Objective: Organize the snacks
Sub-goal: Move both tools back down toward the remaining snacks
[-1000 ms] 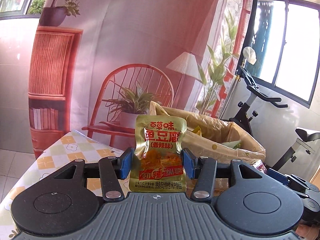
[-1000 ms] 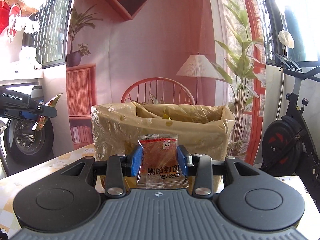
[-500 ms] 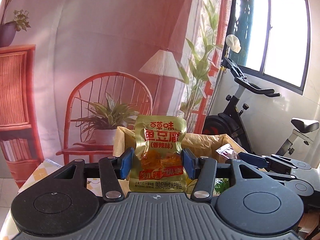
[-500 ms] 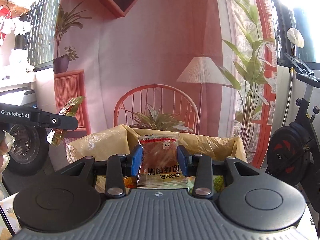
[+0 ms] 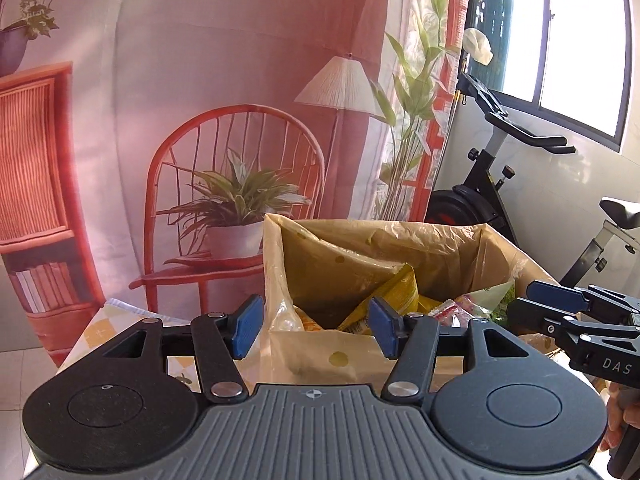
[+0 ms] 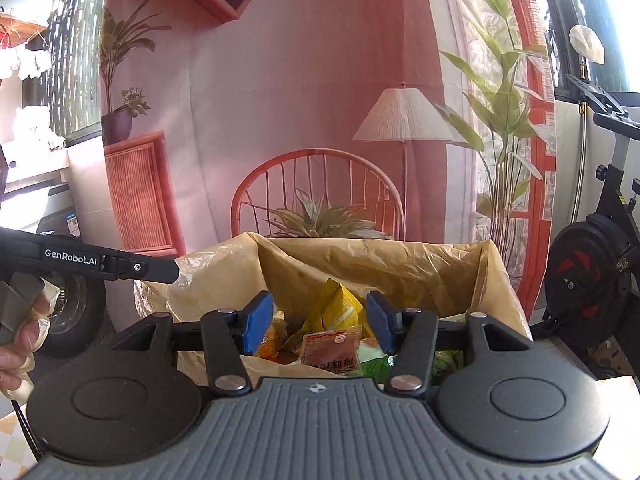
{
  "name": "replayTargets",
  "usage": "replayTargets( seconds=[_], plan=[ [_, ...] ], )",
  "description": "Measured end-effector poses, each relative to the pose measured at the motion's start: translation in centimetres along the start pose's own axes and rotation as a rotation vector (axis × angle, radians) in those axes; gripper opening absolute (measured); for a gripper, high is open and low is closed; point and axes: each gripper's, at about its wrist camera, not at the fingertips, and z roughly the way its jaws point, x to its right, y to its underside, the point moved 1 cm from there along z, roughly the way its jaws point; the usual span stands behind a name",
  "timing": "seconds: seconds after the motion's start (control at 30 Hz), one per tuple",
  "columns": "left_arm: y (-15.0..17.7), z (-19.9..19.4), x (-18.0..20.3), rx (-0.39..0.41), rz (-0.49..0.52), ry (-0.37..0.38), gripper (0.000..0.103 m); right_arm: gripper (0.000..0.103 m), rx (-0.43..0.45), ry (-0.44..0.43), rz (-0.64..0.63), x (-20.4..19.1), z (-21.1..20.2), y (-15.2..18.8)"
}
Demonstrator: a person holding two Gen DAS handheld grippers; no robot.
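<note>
A cardboard box lined with a yellowish plastic bag (image 5: 360,248) (image 6: 400,268) stands on the table and holds several snack packets. My left gripper (image 5: 316,328) hovers at its near left corner; its jaws are opening and nothing is between them. My right gripper (image 6: 318,322) hangs over the box's front rim, jaws opening, no pad touching anything. Below it the orange-red meat snack packet (image 6: 330,350) lies loose in the box, beside a yellow packet (image 6: 336,308). In the left wrist view a yellow packet (image 5: 394,292) rests inside, and the right gripper's blue fingertip (image 5: 554,298) shows at the right.
A checked tablecloth (image 5: 120,320) covers the table left of the box. An exercise bike (image 5: 500,184) (image 6: 592,280) stands to the right. A printed backdrop with a chair and lamp (image 6: 320,120) hangs behind. A hand (image 6: 20,336) holds the left gripper's body.
Both grippers moved over the box and let go. The gold tofu packet has left the left jaws, and the orange-red packet has dropped from the right jaws into the box.
</note>
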Motion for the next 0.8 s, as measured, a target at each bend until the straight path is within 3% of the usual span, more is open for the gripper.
replayTargets(
  seconds=[0.2, 0.37, 0.8],
  plan=[
    [1.9, -3.3, -2.3, -0.015, 0.020, -0.008, 0.060, 0.055, 0.037, -0.010, 0.037, -0.7, -3.5, 1.5],
    [5.3, -5.0, -4.1, -0.086, 0.014, 0.010, 0.060, 0.055, 0.049, 0.006, 0.102, -1.3, -5.8, 3.6],
    [16.3, -3.9, -5.2, -0.306, 0.002, 0.038, 0.060, 0.054, -0.070, 0.008, 0.120, -2.3, -5.5, 8.6]
  ],
)
